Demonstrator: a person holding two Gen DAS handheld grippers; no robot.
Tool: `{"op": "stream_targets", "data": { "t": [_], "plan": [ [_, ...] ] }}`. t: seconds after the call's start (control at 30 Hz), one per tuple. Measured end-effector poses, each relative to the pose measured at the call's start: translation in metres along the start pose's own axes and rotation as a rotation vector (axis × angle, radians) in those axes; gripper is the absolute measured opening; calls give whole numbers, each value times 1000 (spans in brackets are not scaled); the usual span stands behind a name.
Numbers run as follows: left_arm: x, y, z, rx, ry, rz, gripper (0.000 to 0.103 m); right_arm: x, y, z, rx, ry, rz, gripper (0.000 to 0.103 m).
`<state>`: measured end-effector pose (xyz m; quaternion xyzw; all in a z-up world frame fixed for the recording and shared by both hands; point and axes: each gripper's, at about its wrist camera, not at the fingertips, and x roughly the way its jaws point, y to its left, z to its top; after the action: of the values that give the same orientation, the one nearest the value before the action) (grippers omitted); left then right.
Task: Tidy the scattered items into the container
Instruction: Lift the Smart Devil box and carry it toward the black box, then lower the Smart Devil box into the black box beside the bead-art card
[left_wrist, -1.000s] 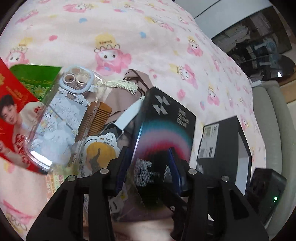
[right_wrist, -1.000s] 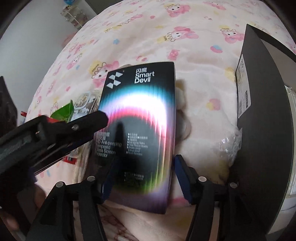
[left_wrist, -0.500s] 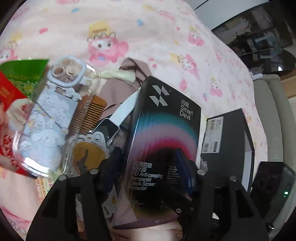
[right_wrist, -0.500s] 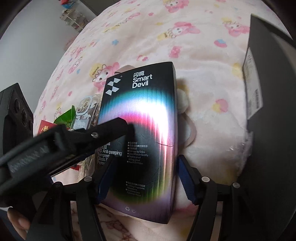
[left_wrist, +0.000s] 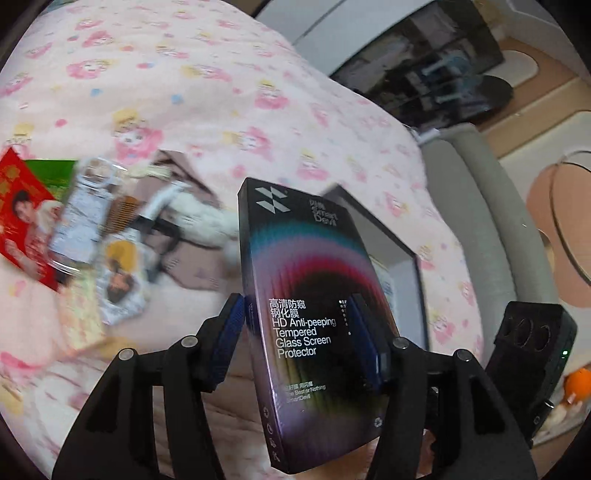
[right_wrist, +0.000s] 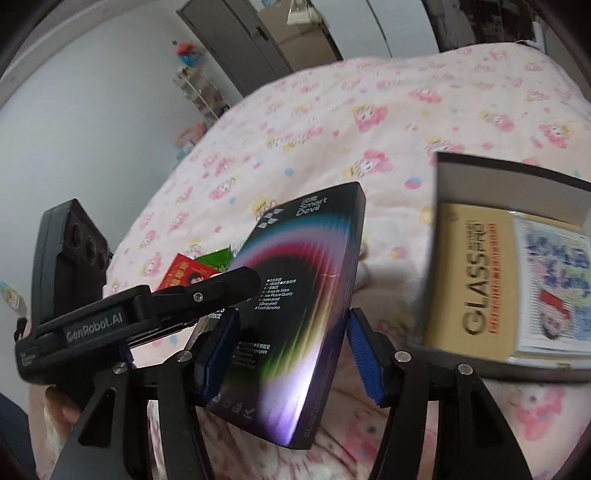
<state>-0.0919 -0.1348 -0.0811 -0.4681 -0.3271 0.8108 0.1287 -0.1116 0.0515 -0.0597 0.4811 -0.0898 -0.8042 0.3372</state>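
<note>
Above the pink bedspread (left_wrist: 221, 74), just left of the container (right_wrist: 480, 162), your left gripper (left_wrist: 306, 321) clamps the screen protector box (left_wrist: 303, 258), jaws just widened; your right gripper (right_wrist: 291, 343) has just been closing round it, contact unclear; a loose handover drops it short

The bedspread (left_wrist: 229, 92) is pale pink, dotted with pink-and-yellow cartoon figures. The screen-protector box (left_wrist: 306, 295) is black with a rainbow arc of teal, magenta and purple, and white lettering. At its nine o'clock lie a red packet (left_wrist: 22, 206) and a green packet (left_wrist: 55, 168). The container (right_wrist: 443, 177) at three o'clock has black walls; inside sit a tan box (right_wrist: 472, 280) with black and orange print and a blue-and-white card (right_wrist: 554, 288). Both grippers' pads (right_wrist: 364, 350) are blue on black fingers.
</note>
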Motion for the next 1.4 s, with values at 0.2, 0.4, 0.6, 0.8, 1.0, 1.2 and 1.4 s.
{"op": "stream_targets", "data": {
  "t": [0.2,0.4,0.6,0.8,1.0,1.2,1.4],
  "plan": [
    [47,-59,-3,36,98,-147,57,-52,-67,13,23,-46,-49,56],
    [101,-112,-3,97,129,-127,55,-67,-129,30,37,-44,-67,55],
    [149,-130,-5,159,197,-57,55,-57,-188,17,170,-39,-14,55],
    [191,-128,-10,172,286,-8,55,-37,-221,11,255,69,-24,55],
    [207,-122,-15,170,305,43,56,-30,-220,11,252,79,-40,55],
    [202,-119,-12,195,331,58,53,-35,-226,12,254,58,-83,46],
    [180,-130,-8,268,245,104,52,-62,-227,16,247,-58,-185,46]
  ]
}}
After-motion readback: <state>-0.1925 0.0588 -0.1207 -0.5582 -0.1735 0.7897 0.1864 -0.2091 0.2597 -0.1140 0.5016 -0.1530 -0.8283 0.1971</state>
